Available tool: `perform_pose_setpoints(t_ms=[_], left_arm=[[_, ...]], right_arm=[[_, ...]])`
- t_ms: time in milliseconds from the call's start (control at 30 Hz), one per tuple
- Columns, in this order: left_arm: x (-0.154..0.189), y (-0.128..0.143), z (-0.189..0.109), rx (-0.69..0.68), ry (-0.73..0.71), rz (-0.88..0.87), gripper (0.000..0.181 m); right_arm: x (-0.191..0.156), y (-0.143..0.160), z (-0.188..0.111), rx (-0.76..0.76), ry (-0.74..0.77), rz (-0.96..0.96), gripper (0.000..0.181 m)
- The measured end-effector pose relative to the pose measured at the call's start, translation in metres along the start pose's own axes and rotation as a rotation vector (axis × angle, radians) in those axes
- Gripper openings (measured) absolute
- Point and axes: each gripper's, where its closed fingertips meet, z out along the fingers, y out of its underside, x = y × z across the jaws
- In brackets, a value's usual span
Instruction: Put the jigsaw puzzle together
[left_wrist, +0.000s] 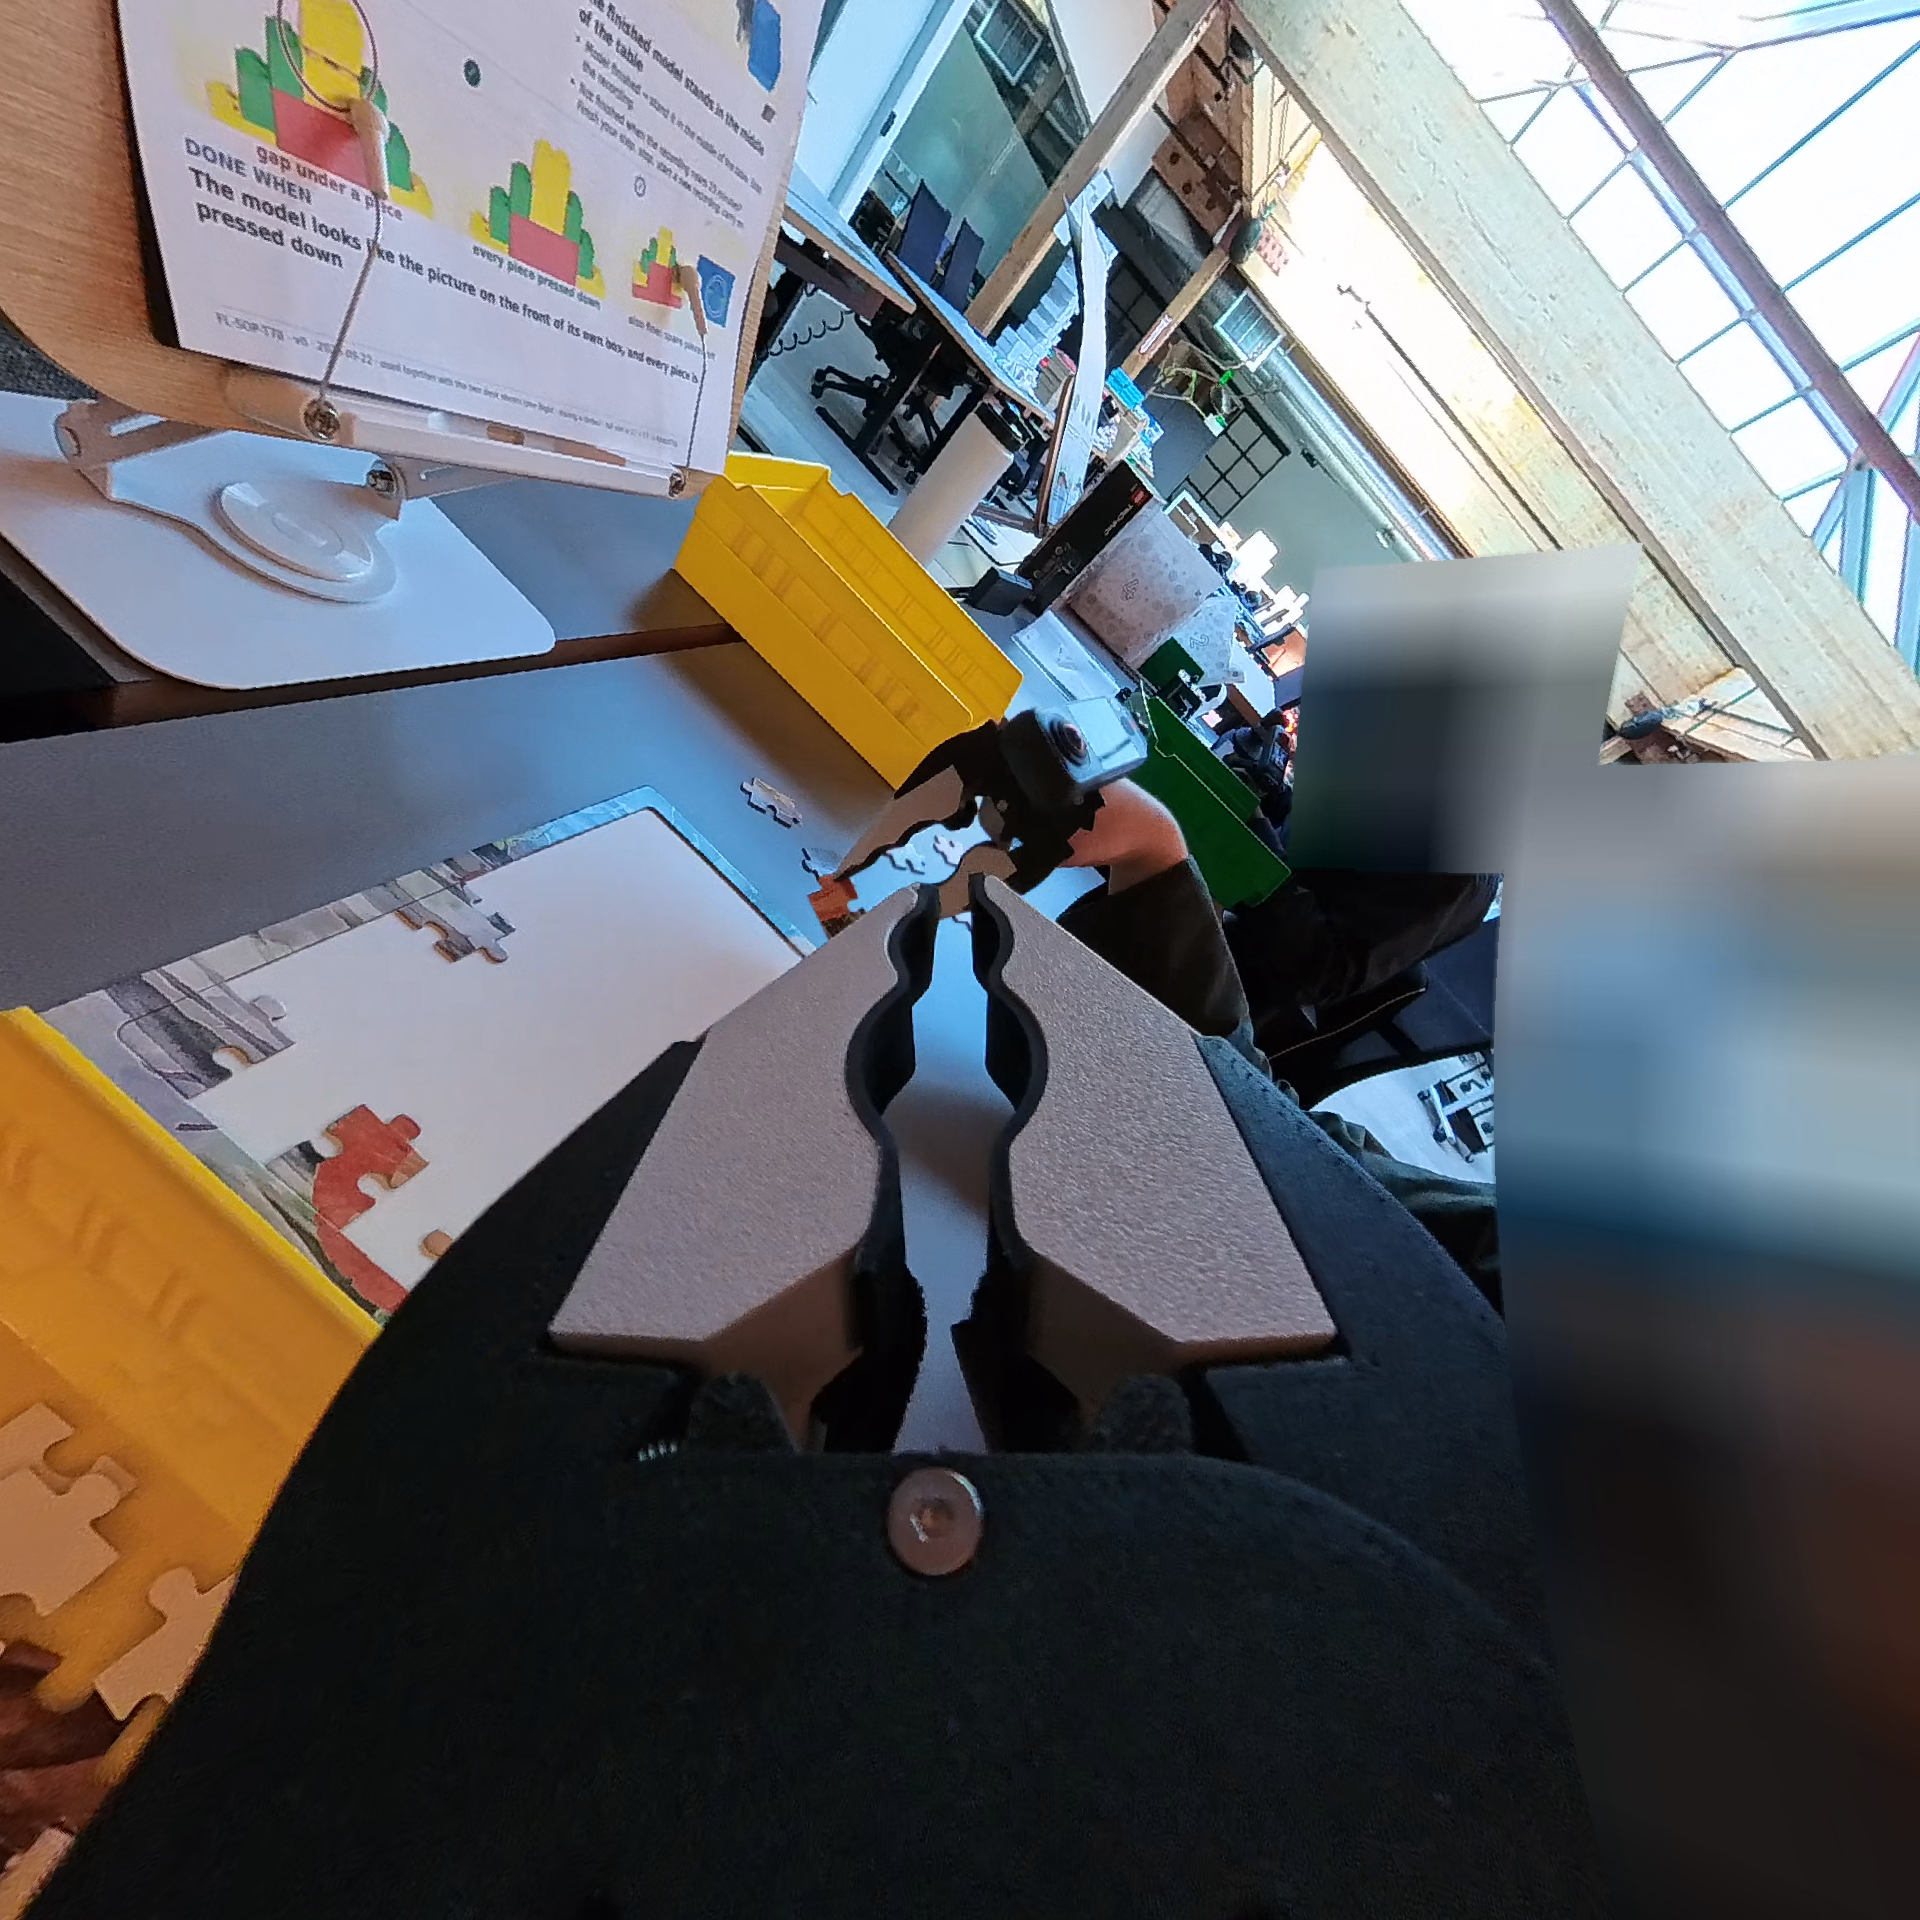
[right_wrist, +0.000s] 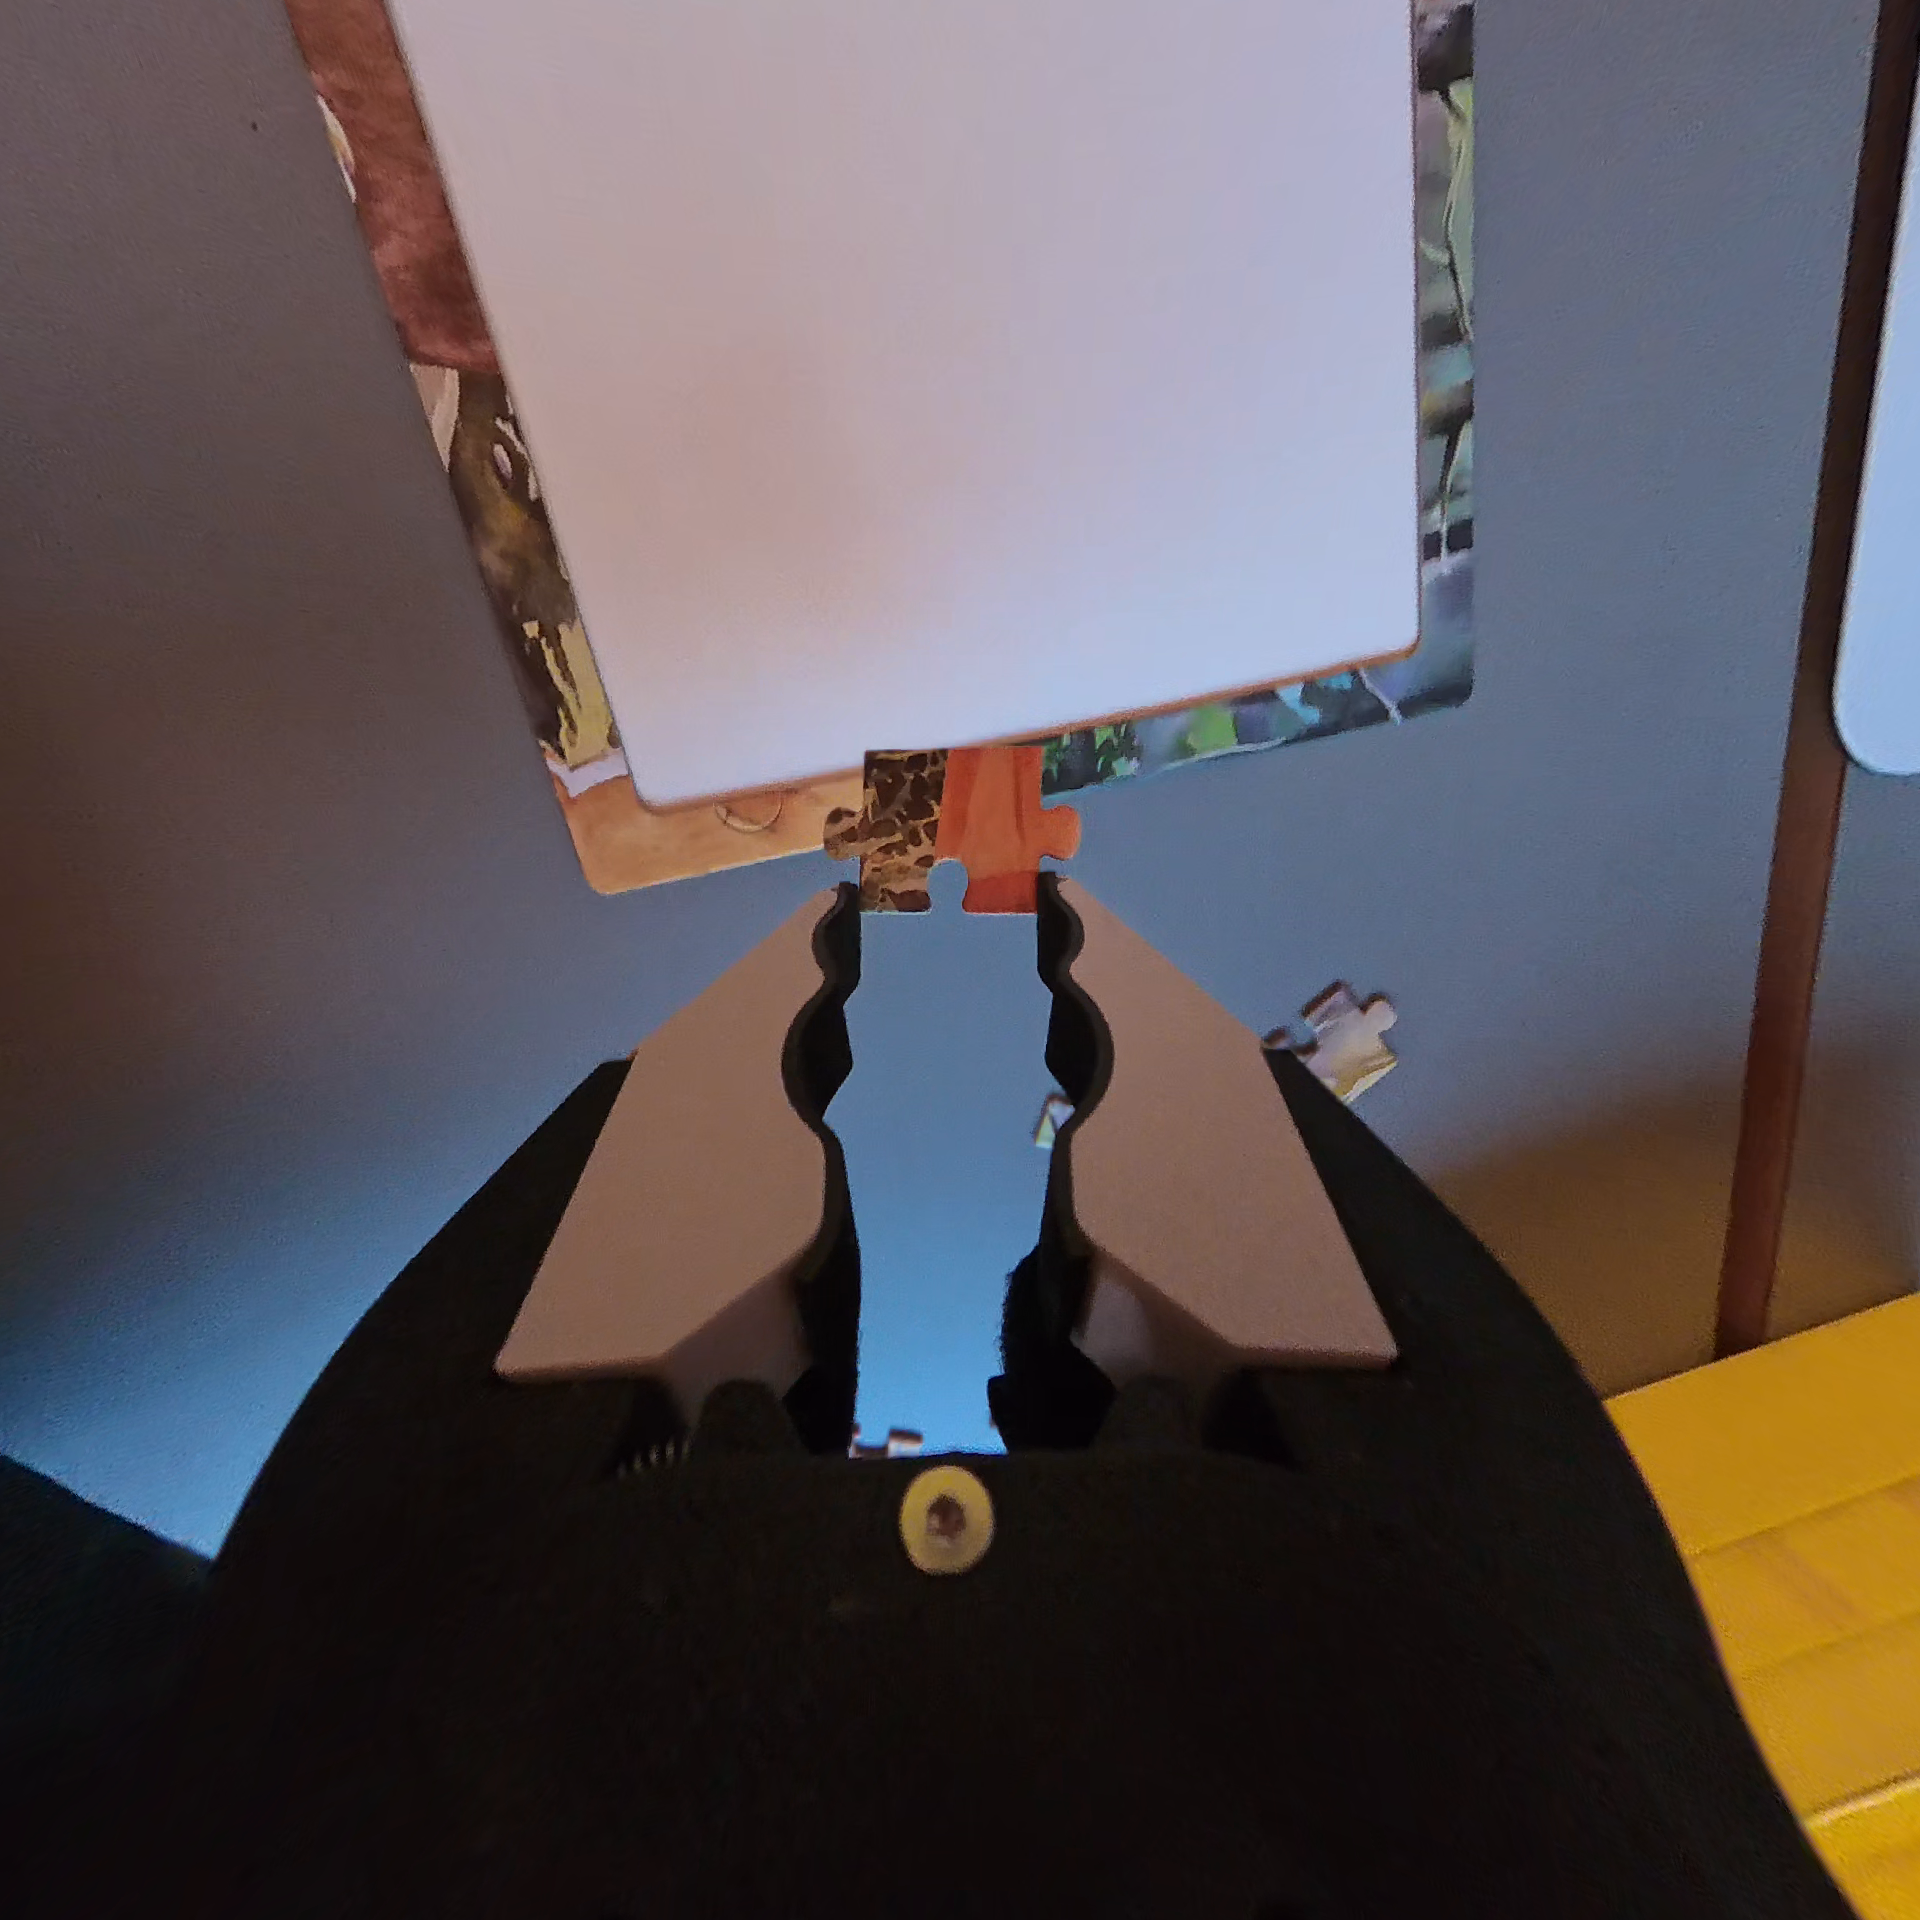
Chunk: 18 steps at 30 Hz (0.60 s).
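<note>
- Jigsaw puzzle tray (right_wrist: 935, 395) lies flat on the grey desk (right_wrist: 208, 623), its white middle mostly unfilled and a printed picture border running round the rim.
- Right tongs (right_wrist: 948, 896): tips parted to the width of a puzzle piece (right_wrist: 951, 831) and flanking its near edge; the piece, dark mottled on one half and orange on the other, sits at the tray's near border. Contact looks likely, but a firm grasp cannot be told.
- Left tongs (left_wrist: 948, 902): held above the desk, a narrow gap between the tips, nothing between them; released.
- In the left wrist view the right tongs (left_wrist: 862, 868) show farther off, tips down at the tray's far corner beside the orange piece.
- Fitted pieces (left_wrist: 364, 1174), red and grey, occupy the tray's near side in the left wrist view.
- Loose pieces (right_wrist: 1340, 1039) lie on the desk right of the right tongs; another (left_wrist: 771, 802) lies beyond the tray.
- Yellow bin (left_wrist: 135, 1299) by the tray holds pale pieces; a second yellow bin (left_wrist: 831, 613) stands farther back.
- Instruction sheet (left_wrist: 457, 208) rests on a white stand (left_wrist: 312, 582).
</note>
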Motion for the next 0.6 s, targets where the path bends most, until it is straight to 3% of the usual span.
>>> perform_pose_setpoints(t_ms=[200,600], left_arm=[[0.0,0.001,0.002,-0.007,-0.002,0.001,0.004],[-0.003,0.002,0.002,-0.008,-0.005,-0.006,0.004]], right_arm=[[0.018,0.03,-0.008,-0.056,0.071,0.076,0.034],[0.021,0.02,0.011,-0.055,0.055,0.078,0.034]])
